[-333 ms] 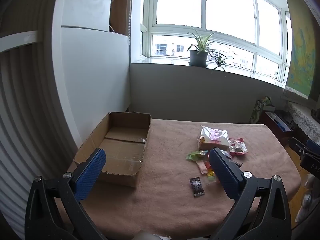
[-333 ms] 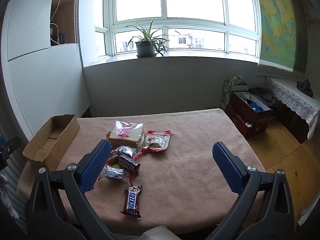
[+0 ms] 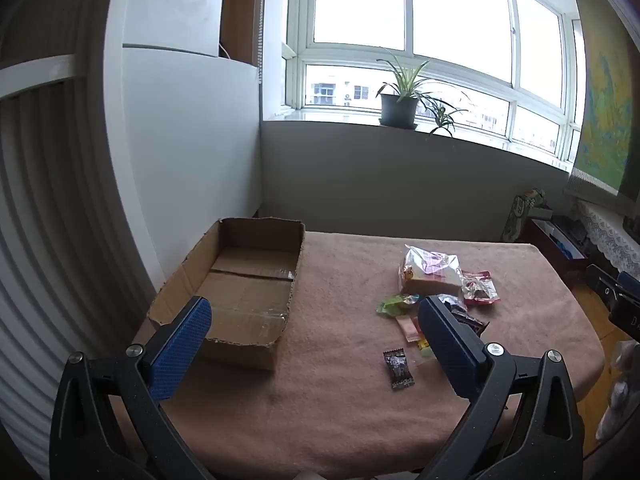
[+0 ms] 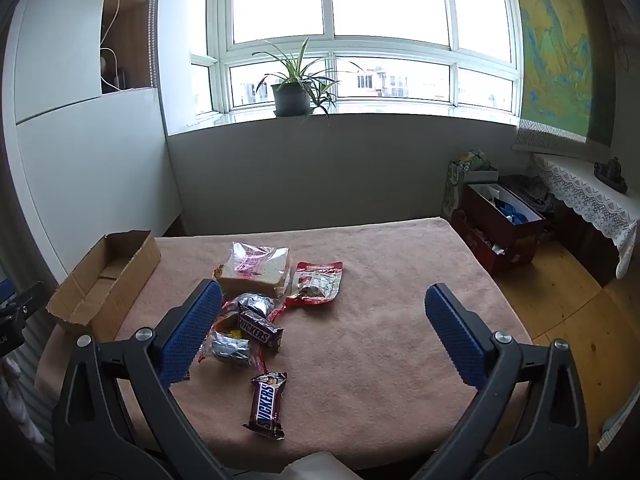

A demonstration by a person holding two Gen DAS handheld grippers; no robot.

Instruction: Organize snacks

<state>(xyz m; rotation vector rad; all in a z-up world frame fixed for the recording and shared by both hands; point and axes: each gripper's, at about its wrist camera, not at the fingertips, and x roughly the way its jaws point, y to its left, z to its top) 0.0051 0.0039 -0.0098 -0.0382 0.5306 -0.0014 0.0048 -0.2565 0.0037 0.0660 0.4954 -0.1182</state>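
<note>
Both grippers hover over the near table edge, jaws spread wide and holding nothing.

Nearest, the left gripper [image 3: 316, 344] points between the cardboard box [image 3: 240, 284] and a small dark candy [image 3: 398, 369]; the right gripper [image 4: 324, 332] is level above a lone Snickers bar [image 4: 267, 405]. Beyond lie a second Snickers [image 4: 260, 330], foil packets, what looks like a bagged sandwich [image 4: 256, 269] and a red pouch [image 4: 316, 282] on the pink cloth [image 4: 380, 320].
</note>
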